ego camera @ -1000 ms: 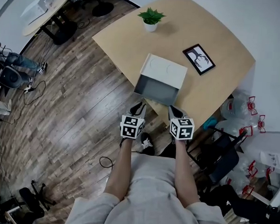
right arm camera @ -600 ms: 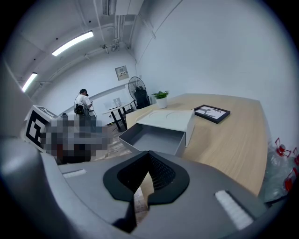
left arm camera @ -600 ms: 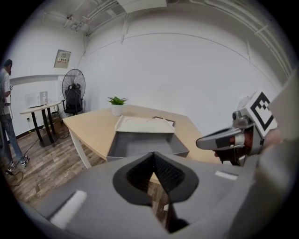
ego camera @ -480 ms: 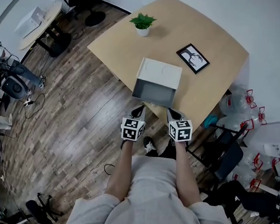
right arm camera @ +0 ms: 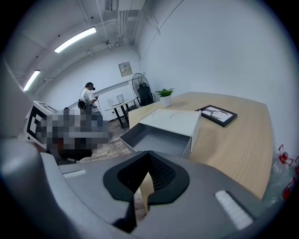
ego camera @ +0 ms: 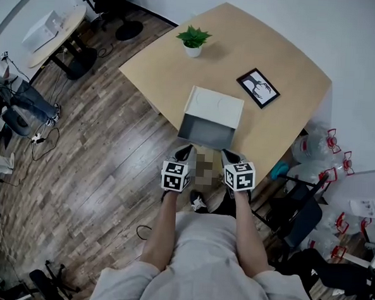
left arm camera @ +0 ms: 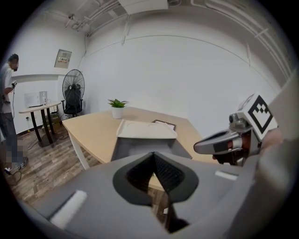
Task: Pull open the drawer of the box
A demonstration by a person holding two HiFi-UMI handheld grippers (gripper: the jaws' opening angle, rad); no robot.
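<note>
A white box [ego camera: 215, 107] lies near the front edge of the wooden table [ego camera: 156, 67]. Its grey drawer [ego camera: 206, 131] sticks out toward me, open and empty, overhanging the edge. My left gripper [ego camera: 183, 153] and right gripper [ego camera: 230, 156] hover just in front of the drawer's front wall, one at each corner, apart from it. Both are shut with nothing between the pads. In the left gripper view the left gripper [left arm camera: 153, 156] points at the drawer [left arm camera: 138, 148] under the box [left arm camera: 145, 129]. In the right gripper view the right gripper [right arm camera: 148, 155] faces the drawer [right arm camera: 156, 139].
A potted plant [ego camera: 193, 38] and a framed picture [ego camera: 258, 88] stand farther back on the table. A dark chair [ego camera: 294, 215] and water bottles [ego camera: 327, 148] are at my right. A person [left arm camera: 8, 109] stands by a side table and fan [left arm camera: 72, 97] at the left.
The head view has shifted slightly. Both grippers stay shut just in front of the open drawer, and the drawer has not moved.
</note>
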